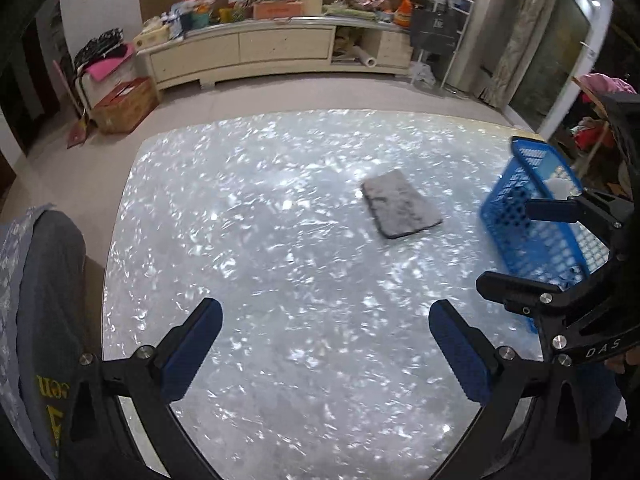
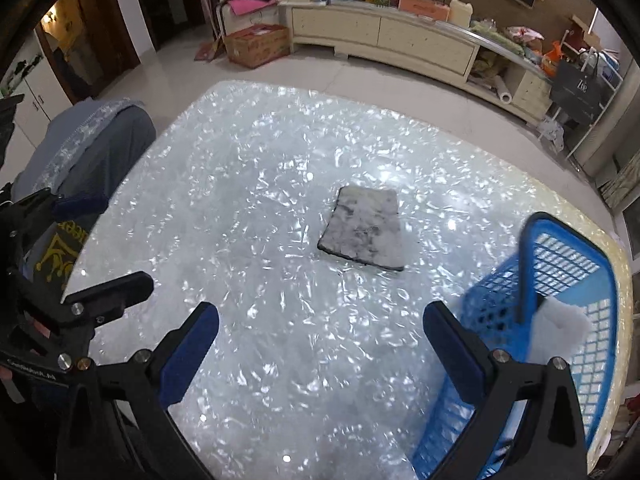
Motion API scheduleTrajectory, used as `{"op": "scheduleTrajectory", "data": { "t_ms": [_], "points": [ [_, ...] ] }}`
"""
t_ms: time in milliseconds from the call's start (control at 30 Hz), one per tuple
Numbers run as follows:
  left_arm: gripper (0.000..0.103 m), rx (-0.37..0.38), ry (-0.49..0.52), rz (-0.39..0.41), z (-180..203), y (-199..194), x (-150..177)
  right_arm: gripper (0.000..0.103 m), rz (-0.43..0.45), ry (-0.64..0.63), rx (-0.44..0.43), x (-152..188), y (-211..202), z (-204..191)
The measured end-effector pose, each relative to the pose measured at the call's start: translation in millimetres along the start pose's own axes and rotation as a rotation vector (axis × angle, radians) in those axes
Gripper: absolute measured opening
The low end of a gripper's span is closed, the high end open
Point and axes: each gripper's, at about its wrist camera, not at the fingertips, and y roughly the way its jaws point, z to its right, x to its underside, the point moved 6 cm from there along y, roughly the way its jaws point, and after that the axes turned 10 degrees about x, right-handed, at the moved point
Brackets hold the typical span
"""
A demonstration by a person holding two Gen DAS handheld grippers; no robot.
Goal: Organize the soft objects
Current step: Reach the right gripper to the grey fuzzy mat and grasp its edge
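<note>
A flat grey soft pad (image 1: 401, 204) lies on the shiny white table (image 1: 280, 240), right of centre; in the right wrist view the pad (image 2: 366, 227) lies ahead of me. A blue plastic basket (image 1: 536, 216) stands at the table's right edge, holding a white soft piece (image 2: 560, 332). My left gripper (image 1: 325, 344) is open and empty over the near table, well short of the pad. My right gripper (image 2: 320, 344) is open and empty beside the basket (image 2: 560, 300); it also shows in the left wrist view (image 1: 516, 248).
A chair draped with a grey cloth (image 2: 92, 152) stands at the table's left side. A long cream cabinet (image 1: 260, 48) loaded with clutter runs along the far wall. A cardboard box (image 1: 120, 106) sits on the floor.
</note>
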Motion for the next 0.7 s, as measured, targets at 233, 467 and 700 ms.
{"op": "scheduleTrajectory", "data": {
  "t_ms": [233, 467, 700],
  "points": [
    [0.103, -0.02, -0.051, -0.043, -33, 40, -1, 0.102, -0.058, 0.023, 0.04, -19, 50, -2],
    [0.103, -0.058, -0.097, -0.081, -60, 73, -7, 0.102, -0.126, 0.054, 0.063, -33, 102, 0],
    [0.103, -0.076, -0.08, -0.083, -70, 90, -22, 0.091, -0.184, 0.095, 0.06, -41, 135, 5]
  ]
}}
